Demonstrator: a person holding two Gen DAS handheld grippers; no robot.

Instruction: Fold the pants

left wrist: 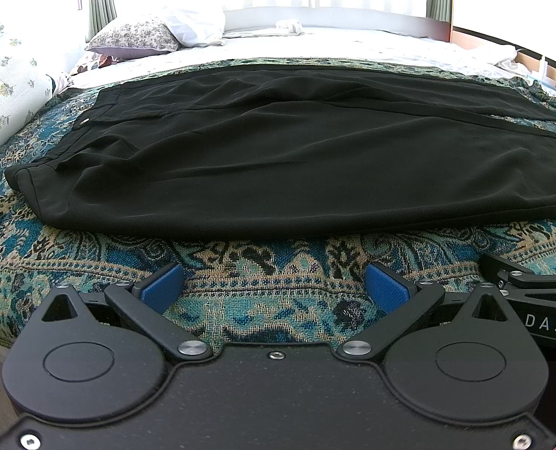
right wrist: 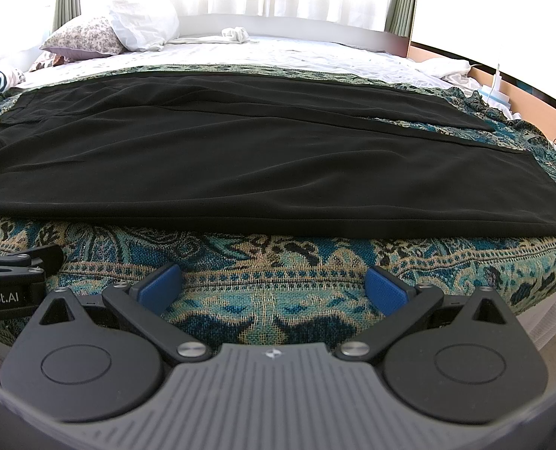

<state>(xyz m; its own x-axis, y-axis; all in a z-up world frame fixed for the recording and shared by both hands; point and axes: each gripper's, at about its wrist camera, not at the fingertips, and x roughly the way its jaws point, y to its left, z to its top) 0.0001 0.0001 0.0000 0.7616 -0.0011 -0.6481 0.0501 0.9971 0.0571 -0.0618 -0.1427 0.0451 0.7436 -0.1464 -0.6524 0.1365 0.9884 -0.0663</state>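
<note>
The black pants (left wrist: 278, 157) lie flat and spread on a patterned blue blanket (left wrist: 263, 262) that covers the bed, with the waist on the left side and the legs going to the right. The left gripper (left wrist: 274, 285) is near the front edge of the blanket, its blue fingers (left wrist: 161, 287) wide apart, and it holds nothing. The right gripper (right wrist: 274, 285) is just beside it, also with fingers (right wrist: 386, 288) wide apart and nothing between them. Both grippers are short of the pants and do not touch them. Pillows (right wrist: 90, 35) lie at the far left of the bed.
</note>
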